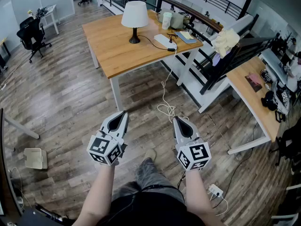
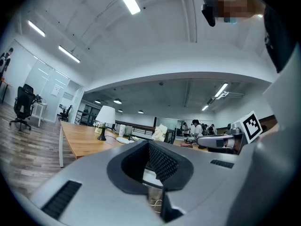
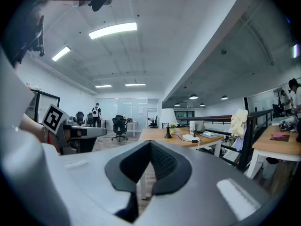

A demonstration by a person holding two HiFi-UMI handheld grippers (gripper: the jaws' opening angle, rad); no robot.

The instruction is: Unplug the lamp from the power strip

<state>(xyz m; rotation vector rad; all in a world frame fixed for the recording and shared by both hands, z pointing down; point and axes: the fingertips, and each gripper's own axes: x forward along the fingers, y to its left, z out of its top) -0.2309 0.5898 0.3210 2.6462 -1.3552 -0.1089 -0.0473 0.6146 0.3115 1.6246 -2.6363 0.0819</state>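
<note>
A white-shaded lamp (image 1: 134, 17) stands on the wooden table (image 1: 117, 55), far ahead of me. Its black cord runs to a white power strip (image 1: 164, 41) near the table's right edge, where a black plug (image 1: 171, 49) sits. The strip's white cable (image 1: 164, 86) hangs to the floor. My left gripper (image 1: 124, 112) and right gripper (image 1: 176, 118) are held level over the floor, well short of the table, both shut and empty. The left gripper view shows the lamp (image 2: 105, 120) and the strip (image 2: 125, 140) beyond the left gripper (image 2: 149, 143). The right gripper view shows the lamp (image 3: 168, 120) and the strip (image 3: 192, 138) past the right gripper (image 3: 150, 143).
A black rack draped with a pale cloth (image 1: 225, 40) stands right of the table, and a second desk (image 1: 256, 98) lies further right. An office chair (image 1: 32, 34) is at the far left. A white box (image 1: 35, 158) and another power strip (image 1: 215, 190) lie on the floor.
</note>
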